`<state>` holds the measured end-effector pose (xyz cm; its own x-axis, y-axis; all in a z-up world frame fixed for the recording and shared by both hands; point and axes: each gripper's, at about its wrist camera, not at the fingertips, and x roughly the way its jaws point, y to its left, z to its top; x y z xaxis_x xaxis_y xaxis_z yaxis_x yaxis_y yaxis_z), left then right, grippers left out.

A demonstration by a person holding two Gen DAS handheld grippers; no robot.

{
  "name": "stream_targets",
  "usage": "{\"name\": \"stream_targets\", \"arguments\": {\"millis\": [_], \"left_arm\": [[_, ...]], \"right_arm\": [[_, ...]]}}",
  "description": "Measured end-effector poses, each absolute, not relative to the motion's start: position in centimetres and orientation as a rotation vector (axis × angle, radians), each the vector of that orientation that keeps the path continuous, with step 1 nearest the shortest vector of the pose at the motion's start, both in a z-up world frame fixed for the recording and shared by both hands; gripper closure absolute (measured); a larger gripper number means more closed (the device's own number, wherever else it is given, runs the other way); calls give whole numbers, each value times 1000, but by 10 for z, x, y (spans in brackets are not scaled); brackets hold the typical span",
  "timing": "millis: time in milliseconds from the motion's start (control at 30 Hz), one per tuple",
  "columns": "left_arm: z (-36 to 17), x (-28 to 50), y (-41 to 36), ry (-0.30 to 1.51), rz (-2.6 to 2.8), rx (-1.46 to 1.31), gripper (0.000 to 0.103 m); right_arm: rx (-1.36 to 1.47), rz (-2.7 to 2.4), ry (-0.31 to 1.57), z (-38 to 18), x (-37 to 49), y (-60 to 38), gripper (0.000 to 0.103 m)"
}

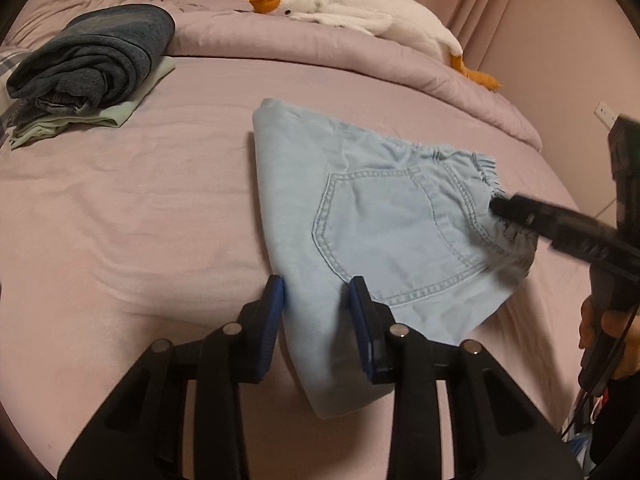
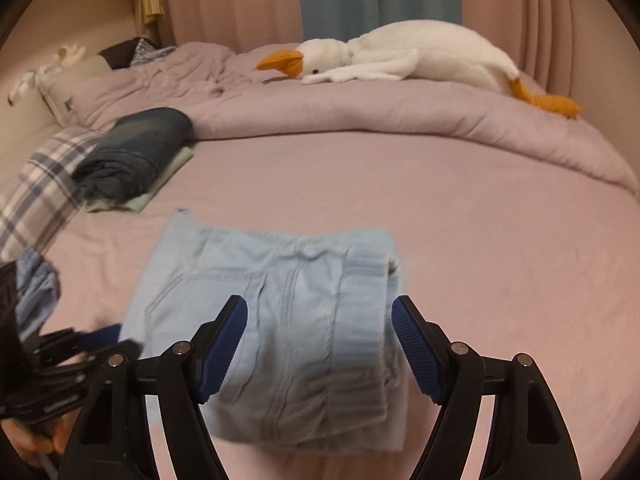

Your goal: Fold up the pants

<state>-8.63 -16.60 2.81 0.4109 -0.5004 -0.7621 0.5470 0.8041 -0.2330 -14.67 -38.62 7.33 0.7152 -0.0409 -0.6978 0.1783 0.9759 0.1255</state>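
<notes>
**Left wrist view: folded pale pants gripped at the near edge, no writing readable**

Left wrist view shows no brand, label or lettering on anything; the stitched back pocket of the light blue pants (image 1: pixel 360 216) is plain. The pants lie folded on the pink bed (image 1: pixel 120 208), right of centre. The left gripper (image 1: pixel 316 296) has its blue fingers (image 1: pixel 274 300) pinching the near left fold of the cloth, both pads against the fabric.

The right gripper (image 2: pixel 320 344) hangs above the waistband end with its fingers (image 2: pixel 416 344) spread wide, the cloth visible between them but not touched by the pads. That view is blurred over the pants, so the waistband detail is hard to read. In the left wrist view the right gripper's tip sits at the frayed right edge of the pants; whether it touches cannot be told. A hand (image 1: pixel 612 328) is cut off at the right border.

At the far left, dark jeans (image 1: pixel 92 56) rest on a pale green garment (image 1: pixel 120 116). A plush goose (image 1: pixel 352 8) lies on the bunched duvet (image 1: pixel 320 48) at the far side. Bare sheet stretches left of the pants and between them and the duvet.
</notes>
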Motion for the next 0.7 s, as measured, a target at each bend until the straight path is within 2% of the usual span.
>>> {"name": "stream_targets", "arguments": {"millis": [67, 100, 167, 333, 467, 567, 700], "left_arm": [[21, -84, -168, 954, -652, 76, 68], [20, -83, -168, 955, -652, 77, 68], [22, -84, -169, 949, -644, 88, 67], [33, -92, -167, 940, -620, 79, 66], [45, -102, -164, 912, -602, 85, 50], [42, -103, -167, 912, -573, 123, 50], [28, -103, -167, 964, -539, 162, 51]], "right_arm": [[187, -120, 831, 57, -145, -387, 40], [183, -130, 867, 47, -143, -390, 40], [213, -140, 930, 27, -140, -397, 40], [278, -142, 918, 24, -147, -406, 40], [327, -150, 863, 38, -168, -406, 39], [294, -166, 832, 40, -173, -402, 34], [324, -177, 908, 15, -164, -405, 32]]}}
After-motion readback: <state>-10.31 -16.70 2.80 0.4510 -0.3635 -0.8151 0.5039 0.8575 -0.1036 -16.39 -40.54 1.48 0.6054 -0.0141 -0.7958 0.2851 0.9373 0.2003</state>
